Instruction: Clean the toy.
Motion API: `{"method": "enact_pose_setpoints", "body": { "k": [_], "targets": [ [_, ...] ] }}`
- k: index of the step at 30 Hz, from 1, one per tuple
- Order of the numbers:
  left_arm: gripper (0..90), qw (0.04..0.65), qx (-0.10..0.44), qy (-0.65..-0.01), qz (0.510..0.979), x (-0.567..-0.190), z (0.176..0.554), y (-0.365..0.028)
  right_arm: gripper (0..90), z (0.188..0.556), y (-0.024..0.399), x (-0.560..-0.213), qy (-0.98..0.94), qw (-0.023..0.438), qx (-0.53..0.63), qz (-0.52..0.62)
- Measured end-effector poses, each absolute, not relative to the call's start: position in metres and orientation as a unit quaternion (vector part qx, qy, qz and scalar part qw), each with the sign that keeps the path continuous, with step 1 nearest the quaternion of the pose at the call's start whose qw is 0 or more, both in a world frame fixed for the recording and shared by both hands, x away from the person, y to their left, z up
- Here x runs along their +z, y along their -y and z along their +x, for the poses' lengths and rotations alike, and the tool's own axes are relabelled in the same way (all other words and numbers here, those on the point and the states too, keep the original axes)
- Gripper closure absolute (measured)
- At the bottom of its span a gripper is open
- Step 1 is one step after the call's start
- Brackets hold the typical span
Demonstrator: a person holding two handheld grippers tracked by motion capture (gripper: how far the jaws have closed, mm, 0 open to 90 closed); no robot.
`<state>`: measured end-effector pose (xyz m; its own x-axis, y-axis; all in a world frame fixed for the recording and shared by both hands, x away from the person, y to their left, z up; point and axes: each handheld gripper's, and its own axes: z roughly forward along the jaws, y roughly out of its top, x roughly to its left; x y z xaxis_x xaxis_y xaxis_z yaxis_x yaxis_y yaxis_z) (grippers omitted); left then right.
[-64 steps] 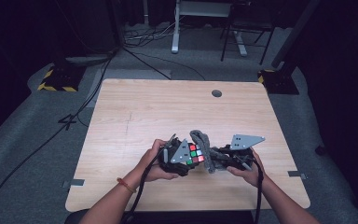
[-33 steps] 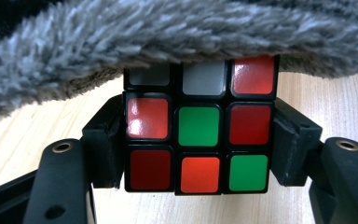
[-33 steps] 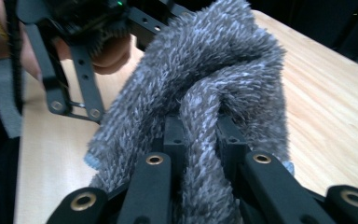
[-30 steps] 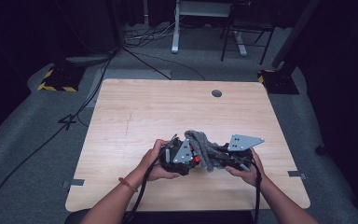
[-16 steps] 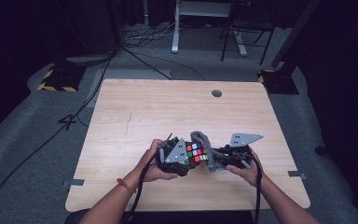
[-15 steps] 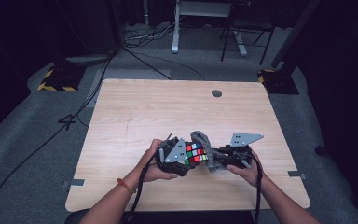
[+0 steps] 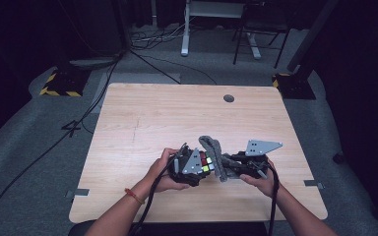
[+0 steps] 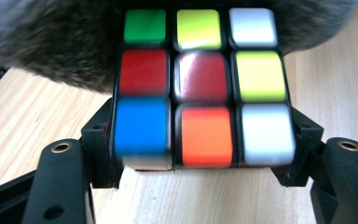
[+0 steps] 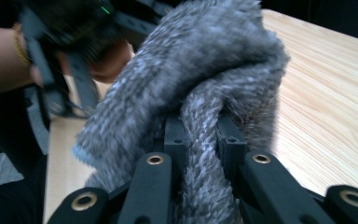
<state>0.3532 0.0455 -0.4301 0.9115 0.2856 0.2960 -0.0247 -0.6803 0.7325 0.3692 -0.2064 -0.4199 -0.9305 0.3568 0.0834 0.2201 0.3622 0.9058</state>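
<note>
Claw work first: the left claw (image 8: 200, 175) is clamped on the puzzle cube (image 8: 200, 88), its jaws pressing the cube's two opposite sides near the bottom row of stickers. The right claw (image 9: 200, 140) is closed tight on a bunched fold of the grey cloth (image 9: 186, 79).

Largest to smallest, the scene runs like this. The tabletop (image 7: 142, 118) is pale wood, with both hands at its near edge, about the middle. The cloth hangs as a fuzzy grey roll from the right claw (image 7: 236, 167), its long axis running from near to far across the tabletop in the high view, with its far end curled over. The cube (image 7: 205, 163) sits in the left claw (image 7: 199, 167) just to the left of the cloth, coloured face turned up and toward the cloth.

The relation that counts is cube to the left, cloth to the right, and the two touching: in the left gripper view the grey pile lies right across the cube's top row and spills past both upper corners. My reading is that the cloth is being rubbed over the cube to wipe it. The right hand (image 7: 261, 179) carries the cloth, so a wiping stroke would be its job, while the left hand (image 7: 162, 172) holds the cube steady or turns a fresh face toward it.
</note>
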Motion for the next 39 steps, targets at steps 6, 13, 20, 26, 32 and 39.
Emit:
{"method": "enact_pose_setpoints", "body": {
  "k": [6,13,20,26,32,39],
  "targets": [
    [32.9,0.381,0.202,-0.070,0.899,-0.432,0.353,-0.044,78.3,0.367,0.201,-0.419,-0.832,0.080,0.523,0.168],
    [33.1,0.398,0.197,-0.068,0.893,-0.424,0.352,-0.048,78.3,0.369,0.205,-0.429,-0.858,0.126,0.467,0.172],
    [33.2,0.400,0.202,-0.072,0.891,-0.422,0.353,-0.055,78.1,0.373,0.201,-0.438,-0.871,0.117,0.443,0.179],
    [33.2,0.388,0.189,-0.069,0.899,-0.428,0.354,-0.049,78.1,0.365,0.206,-0.421,-0.839,0.115,0.503,0.171],
    [33.2,0.403,0.175,-0.082,0.895,-0.428,0.356,-0.049,78.1,0.364,0.197,-0.421,-0.849,0.129,0.485,0.167],
    [33.2,0.433,0.164,-0.091,0.881,-0.419,0.358,-0.060,77.9,0.376,0.200,-0.438,-0.880,0.121,0.420,0.186]
  ]
}}
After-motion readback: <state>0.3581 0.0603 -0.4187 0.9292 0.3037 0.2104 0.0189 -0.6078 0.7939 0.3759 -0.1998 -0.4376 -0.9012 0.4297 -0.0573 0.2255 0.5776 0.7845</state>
